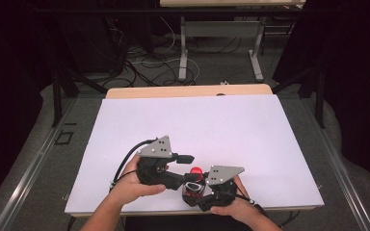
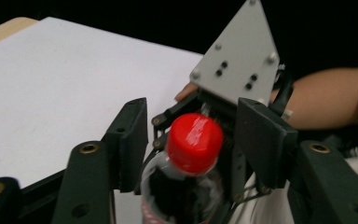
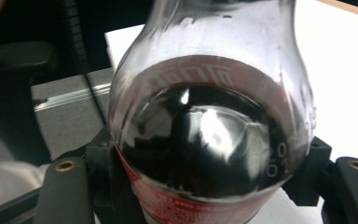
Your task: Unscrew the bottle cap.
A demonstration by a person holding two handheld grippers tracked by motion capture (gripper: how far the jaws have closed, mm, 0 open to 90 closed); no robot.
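In the right gripper view, a clear plastic cola bottle (image 3: 209, 135) sits between the right gripper (image 3: 209, 186)'s two black jaws, which press against its sides at the lower left and lower right. Dark liquid reaches up to the bottle's shoulder, and a red label (image 3: 186, 205) wraps the body just above the fingers. Beyond the fingers lies the white table (image 3: 340, 70).

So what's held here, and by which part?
The right gripper clamps the bottle around its body. The left gripper's jaws flank the red cap, apparently not closed on it.
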